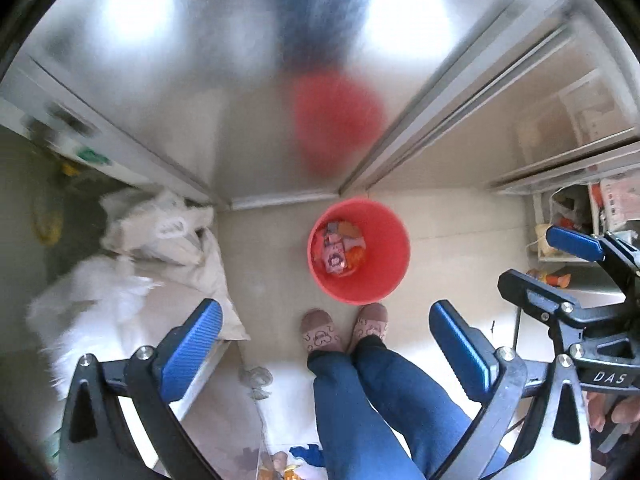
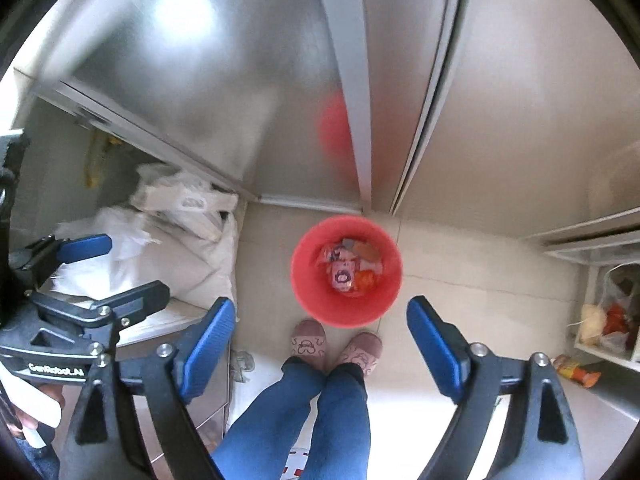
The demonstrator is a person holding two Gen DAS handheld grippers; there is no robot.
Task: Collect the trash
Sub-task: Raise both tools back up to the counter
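A red bin (image 1: 384, 280) stands on the pale floor by a steel door, with several colourful wrappers (image 1: 340, 250) inside. It also shows in the right wrist view (image 2: 308, 300), with the wrappers (image 2: 352, 268) in it. My left gripper (image 1: 326, 344) is open and empty, high above the floor in front of the bin. My right gripper (image 2: 320, 344) is open and empty at about the same height. Each gripper shows in the other's view: the right gripper (image 1: 552, 256) is open, and the left gripper (image 2: 120, 268) is open.
The person's legs and pink slippers (image 1: 344, 330) stand just before the bin. White bags (image 1: 160, 240) lie piled at the left. Shelves with packets (image 2: 608, 320) are at the right, and an orange wrapper (image 2: 576, 370) lies on the floor there. Steel doors (image 1: 224, 80) rise behind.
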